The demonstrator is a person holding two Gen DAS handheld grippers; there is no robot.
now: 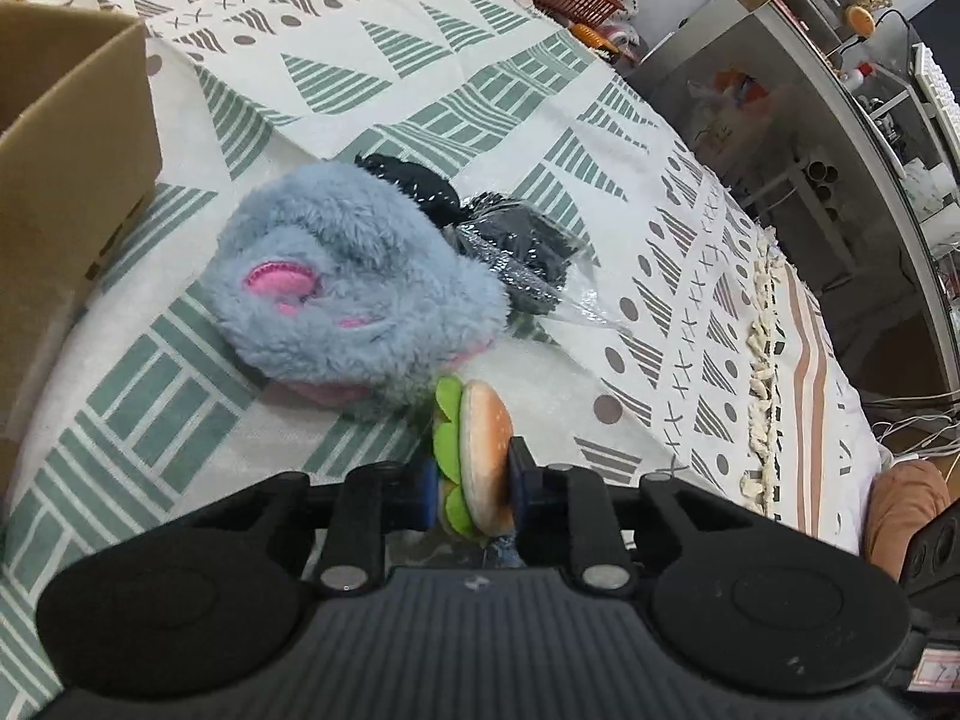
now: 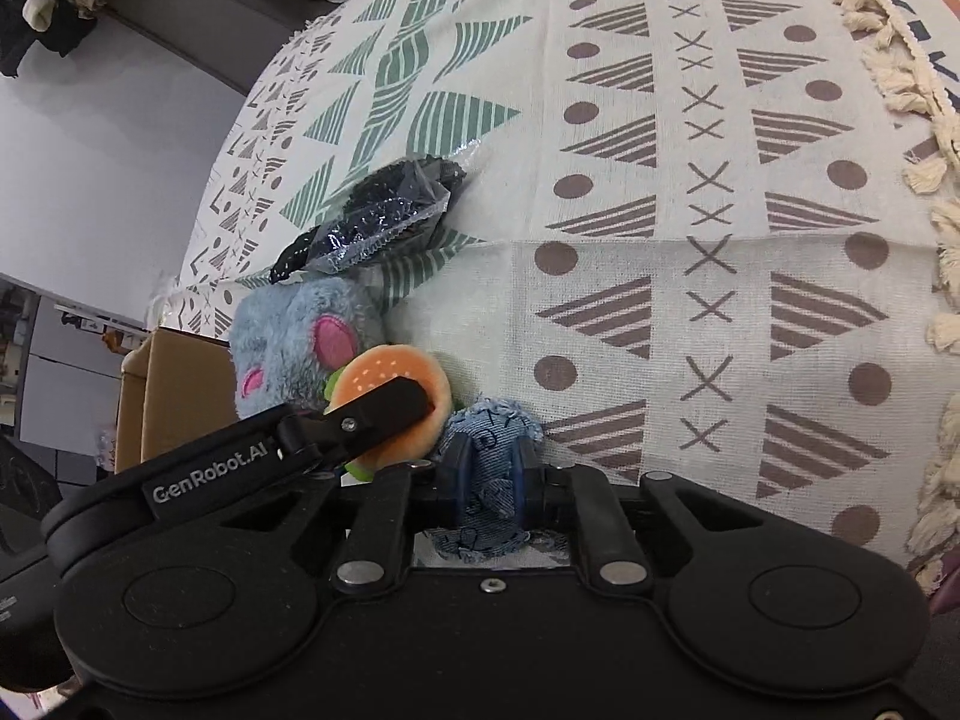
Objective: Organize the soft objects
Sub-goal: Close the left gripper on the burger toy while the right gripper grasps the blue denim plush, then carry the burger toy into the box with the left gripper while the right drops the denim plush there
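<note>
The left tongs [image 1: 471,483] are clenched on a small plush hamburger with a tan bun and green felt lettuce [image 1: 474,450], gripped across its flat faces so the toy stands on edge between the blue pads. The right tongs [image 2: 489,474] are closed on a frayed scrap of blue denim fabric [image 2: 489,438], which bunches up between the pads and spills out below them. Both loads sit low over the worktop [image 2: 660,276], which is covered by a white cloth printed with green and brown triangles, and the two tongs are close together: in the right wrist view the left tool's finger crosses the bun just beside the denim.

The open brown cardboard box [image 1: 66,138] lies forward and to the left of the left tongs, with the fluffy grey-blue plush toy with pink ears [image 1: 354,294] between them. If the box is where the soft things belong, the left hand is the nearer one, and its path there passes over or around the plush toy. The right hand would have to reach across the left to get there.

Beyond the plush toy lies a clear plastic packet holding dark sparkly fabric [image 1: 504,240], touching the toy's far side. Both are still loose on the cloth, so the sorting looks unfinished.
</note>
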